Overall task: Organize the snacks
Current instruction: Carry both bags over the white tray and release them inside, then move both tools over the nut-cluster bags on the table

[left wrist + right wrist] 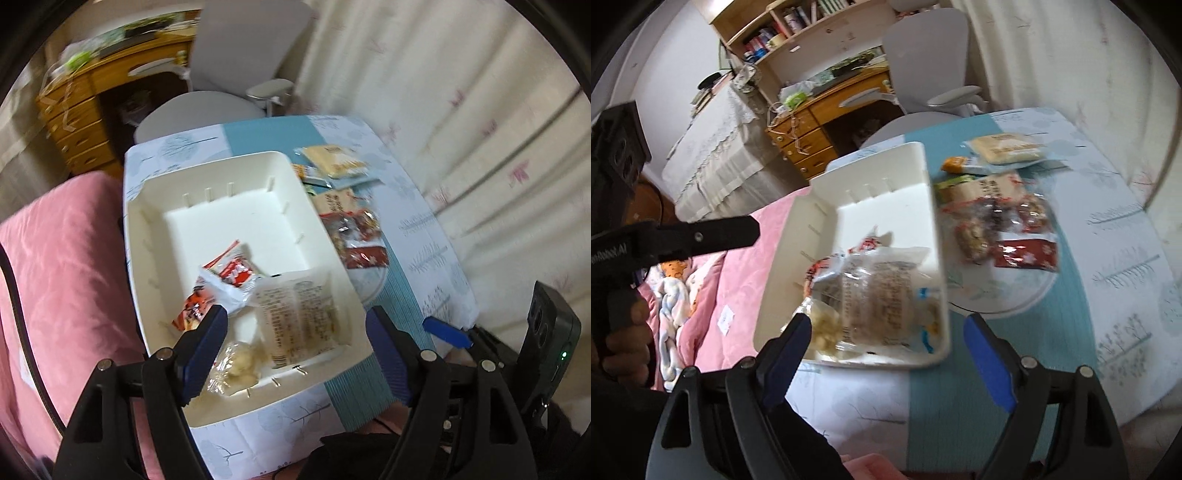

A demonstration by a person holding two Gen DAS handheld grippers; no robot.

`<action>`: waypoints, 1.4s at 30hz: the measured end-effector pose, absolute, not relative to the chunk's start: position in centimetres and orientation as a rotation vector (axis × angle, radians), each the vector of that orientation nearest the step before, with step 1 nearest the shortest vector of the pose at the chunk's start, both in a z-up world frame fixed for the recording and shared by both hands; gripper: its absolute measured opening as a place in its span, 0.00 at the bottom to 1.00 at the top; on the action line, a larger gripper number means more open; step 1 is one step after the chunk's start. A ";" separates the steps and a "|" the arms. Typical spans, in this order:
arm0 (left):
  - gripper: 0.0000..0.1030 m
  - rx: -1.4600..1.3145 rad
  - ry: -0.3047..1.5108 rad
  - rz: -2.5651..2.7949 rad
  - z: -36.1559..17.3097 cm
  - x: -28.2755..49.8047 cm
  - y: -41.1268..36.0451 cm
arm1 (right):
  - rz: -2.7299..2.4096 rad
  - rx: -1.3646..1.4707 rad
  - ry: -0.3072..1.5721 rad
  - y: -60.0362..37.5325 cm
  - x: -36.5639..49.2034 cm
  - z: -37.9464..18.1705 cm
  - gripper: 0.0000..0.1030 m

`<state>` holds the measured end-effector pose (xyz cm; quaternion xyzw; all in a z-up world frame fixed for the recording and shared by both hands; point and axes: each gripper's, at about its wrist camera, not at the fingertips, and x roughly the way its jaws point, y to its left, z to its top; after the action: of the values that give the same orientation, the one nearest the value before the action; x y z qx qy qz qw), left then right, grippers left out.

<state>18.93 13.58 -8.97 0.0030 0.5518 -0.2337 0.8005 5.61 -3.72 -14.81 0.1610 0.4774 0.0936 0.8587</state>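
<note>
Both the left gripper (295, 325) and the right gripper (886, 332) are seen spread wide with nothing held between the blue pads, poised above the near end of the white bin (155, 229). Several snack packets (295, 310) are lodged in that near end. Farther off, more packets (997, 221) are left loose on the table (1108, 258) beside the bin.
</note>
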 end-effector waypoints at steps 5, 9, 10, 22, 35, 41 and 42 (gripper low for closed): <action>0.74 0.086 1.199 -0.571 -8.2 19.4 11.1 | 0.108 0.278 0.978 -5.3 4.7 -14.2 0.83; 0.74 0.136 1.211 -0.616 -7.6 19.8 9.2 | 0.065 0.205 0.953 -5.9 4.3 -14.0 0.82; 0.74 0.149 1.211 -0.621 -7.6 19.9 8.8 | 0.054 0.181 0.946 -6.1 4.3 -13.9 0.82; 0.76 0.358 1.250 -0.630 -8.7 22.6 1.9 | 0.032 -0.111 0.879 -7.3 4.6 -15.3 0.82; 0.80 0.651 1.381 -0.629 -14.8 26.5 -6.8 | 0.112 -0.281 0.866 -10.1 8.2 -19.3 0.82; 0.80 0.759 1.459 -0.611 -18.9 28.6 -9.3 | 0.234 -0.378 0.874 -10.7 10.0 -22.1 0.77; 0.80 0.772 1.479 -0.608 -19.7 29.0 -9.6 | 0.252 -0.399 0.878 -10.7 10.3 -22.7 0.75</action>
<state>28.97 -9.64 -19.74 0.3372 0.6460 -0.2656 0.6313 10.30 -10.69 -22.69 -0.1914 0.4212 0.1210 0.8782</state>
